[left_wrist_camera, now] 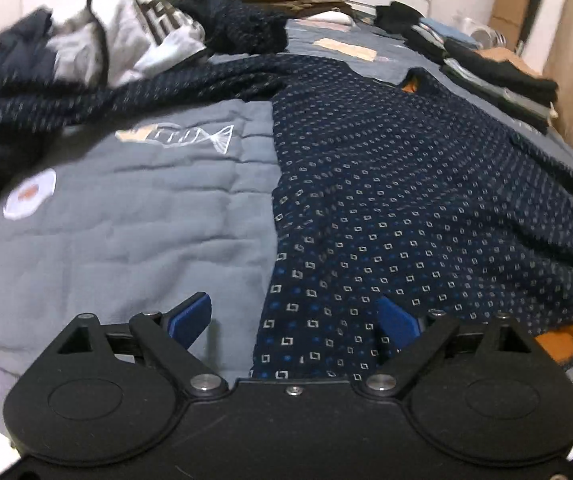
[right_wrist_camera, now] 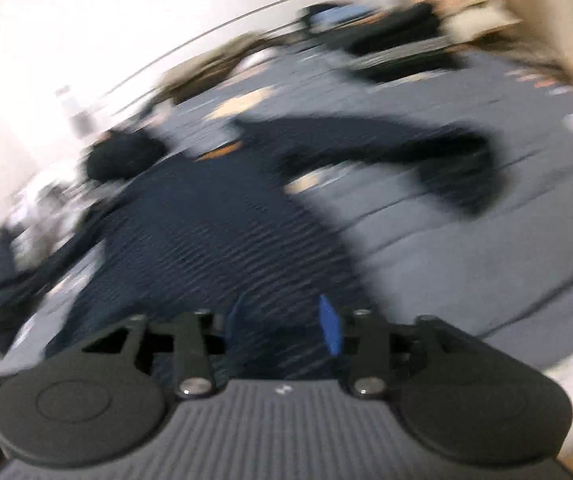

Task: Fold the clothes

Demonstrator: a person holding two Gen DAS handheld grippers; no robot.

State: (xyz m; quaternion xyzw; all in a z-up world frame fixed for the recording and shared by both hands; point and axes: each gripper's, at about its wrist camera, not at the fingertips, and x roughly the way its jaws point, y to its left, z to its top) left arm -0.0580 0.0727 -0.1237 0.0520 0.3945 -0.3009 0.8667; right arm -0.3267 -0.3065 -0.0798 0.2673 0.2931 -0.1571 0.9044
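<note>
One grey quilted bedcover (left_wrist_camera: 126,208) carries everything. Your navy patterned shirt (left_wrist_camera: 386,200) lies spread flat across its middle, sleeves out. Folded dark clothes (left_wrist_camera: 498,80) sit stacked far right. Your left gripper (left_wrist_camera: 294,316) gapes wide over the shirt's hem edge, empty. Your right gripper (right_wrist_camera: 282,328), blurred, stands part-open, holding nothing.

The right gripper (right_wrist_camera: 284,322) hangs over the near hem of a dark navy shirt (right_wrist_camera: 214,232) spread on a grey quilt (right_wrist_camera: 466,240), its blue fingers (right_wrist_camera: 331,330) parted with nothing gripped between them. Everything is smeared by blur, but one sleeve (right_wrist_camera: 426,152) seems to reach right, and a dark stack (right_wrist_camera: 398,36) sits at the far edge.
</note>
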